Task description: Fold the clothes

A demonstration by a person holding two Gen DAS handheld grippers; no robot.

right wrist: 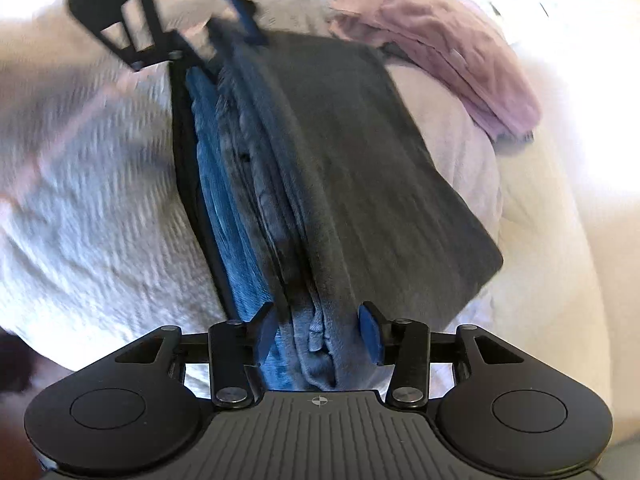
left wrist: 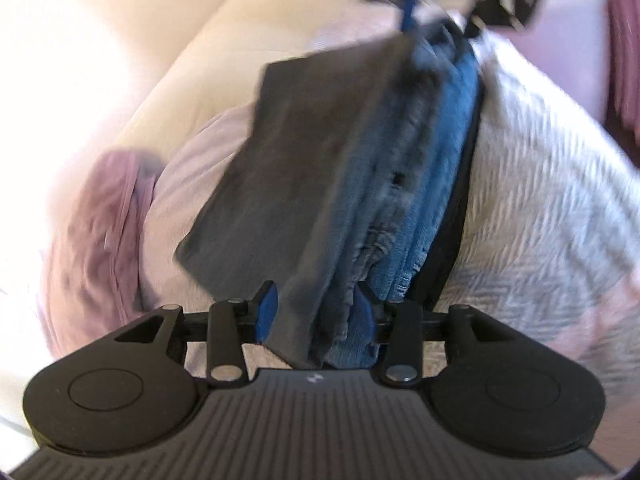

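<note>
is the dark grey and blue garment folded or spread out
Folded: the grey and blue garment is a narrow stack of layers, edges showing along its length, stretched between both claws above the white bedcover.

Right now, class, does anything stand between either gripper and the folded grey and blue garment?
Nothing visible does. The folded grey and blue garment already lies between the fingers of the left gripper and the right gripper.

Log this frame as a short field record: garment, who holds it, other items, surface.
garment: folded stack of grey and blue cloth, stretched between the two tools
left hand-held gripper: cloth between its blue pads, one end of the stack
right hand-held gripper: cloth between its pads, the opposite end
other items: crumpled mauve garment lying apart from the stack
surface: white textured bedcover
image quality: motion blur
</note>
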